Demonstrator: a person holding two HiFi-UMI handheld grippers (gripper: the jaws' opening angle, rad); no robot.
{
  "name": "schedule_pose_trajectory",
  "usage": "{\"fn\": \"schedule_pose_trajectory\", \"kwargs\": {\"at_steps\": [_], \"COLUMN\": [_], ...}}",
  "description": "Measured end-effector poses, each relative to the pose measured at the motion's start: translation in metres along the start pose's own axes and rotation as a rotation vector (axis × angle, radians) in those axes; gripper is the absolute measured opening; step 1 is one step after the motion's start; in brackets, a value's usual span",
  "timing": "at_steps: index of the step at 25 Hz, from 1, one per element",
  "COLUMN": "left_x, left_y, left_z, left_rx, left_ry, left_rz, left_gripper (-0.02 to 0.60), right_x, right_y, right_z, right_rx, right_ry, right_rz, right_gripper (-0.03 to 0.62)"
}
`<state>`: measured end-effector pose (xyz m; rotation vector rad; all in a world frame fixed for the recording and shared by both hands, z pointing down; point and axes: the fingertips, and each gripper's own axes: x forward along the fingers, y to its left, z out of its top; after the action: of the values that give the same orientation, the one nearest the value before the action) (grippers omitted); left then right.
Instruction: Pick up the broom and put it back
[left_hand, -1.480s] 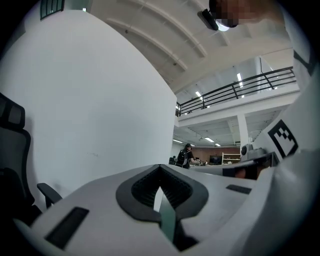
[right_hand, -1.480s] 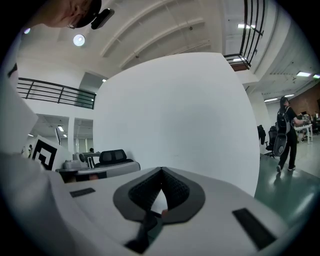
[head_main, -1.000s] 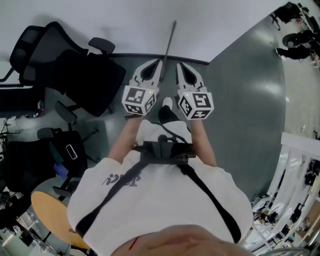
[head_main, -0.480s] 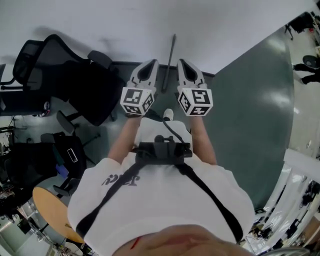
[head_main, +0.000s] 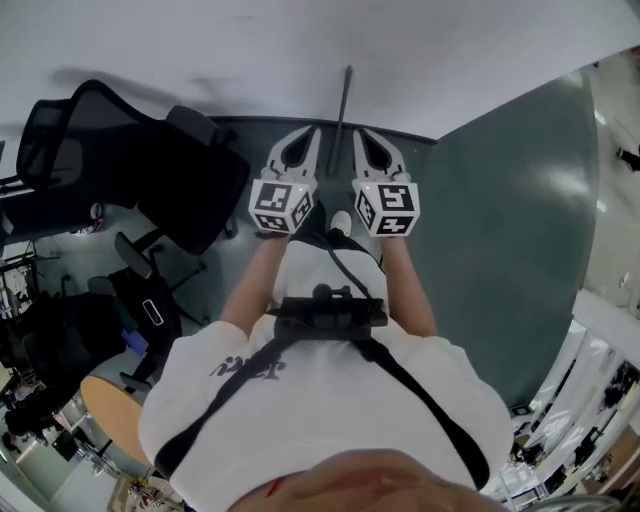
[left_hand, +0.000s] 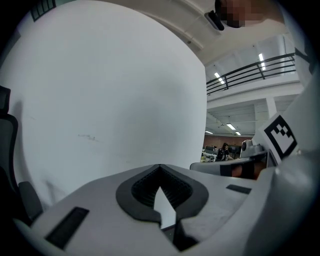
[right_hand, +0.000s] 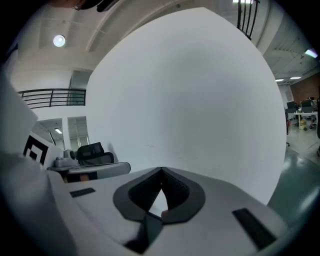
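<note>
Two grippers reach out in front of us, side by side and close together, both aimed at the white wall (head_main: 300, 50) at twelve o'clock. The left gripper (head_main: 307, 132) has its jaws clenched. In the left gripper view the tips of the left gripper (left_hand: 160, 166) meet, and the ribbed dark pads enclose only a small diamond-shaped window. Through that window we see nothing but the wall. The right gripper (head_main: 362, 133) is clenched the same way: in the right gripper view its tips touch and the small window between the pads holds nothing.

The broom (head_main: 343, 105) stands at twelve o'clock from our hands, leaning against the wall. What we see of it in the head view is a thin, straight, dark handle, tilted a little so that its top points toward one o'clock. Its lower part runs down into the gap between the two grippers' tips and is hidden there, so we cannot make out the broom's head. Neither gripper grasps it.

Several black office chairs (head_main: 170, 160) crowd along the wall at nine to ten o'clock. The dark green floor (head_main: 500, 200) spreads out at three o'clock.
</note>
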<state>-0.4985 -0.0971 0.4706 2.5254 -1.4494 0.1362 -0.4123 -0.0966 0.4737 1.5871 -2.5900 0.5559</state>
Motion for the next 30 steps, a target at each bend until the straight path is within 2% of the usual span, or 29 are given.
{"fn": "schedule_pose_trajectory", "kwargs": {"at_steps": [9,25,30], "left_x": [0.057,0.144,0.178], "left_y": [0.045,0.114,0.136], "left_z": [-0.06,-0.162,-0.189], "left_rx": [-0.052,-0.023,-0.028], "left_ry": [0.089,0.19,0.201], "left_rz": [-0.004,-0.081,-0.102], "left_gripper": [0.009,0.009,0.009], "right_x": [0.057,0.173,0.224], "right_y": [-0.05,-0.119,-0.137], "right_z": [-0.068,-0.202,-0.23], "right_rx": [0.016,0.024,0.027], "right_ry": [0.139,0.345,0.359], "right_rz": [-0.1,-0.197,-0.194], "right_gripper": [0.005,0.006,0.071]}}
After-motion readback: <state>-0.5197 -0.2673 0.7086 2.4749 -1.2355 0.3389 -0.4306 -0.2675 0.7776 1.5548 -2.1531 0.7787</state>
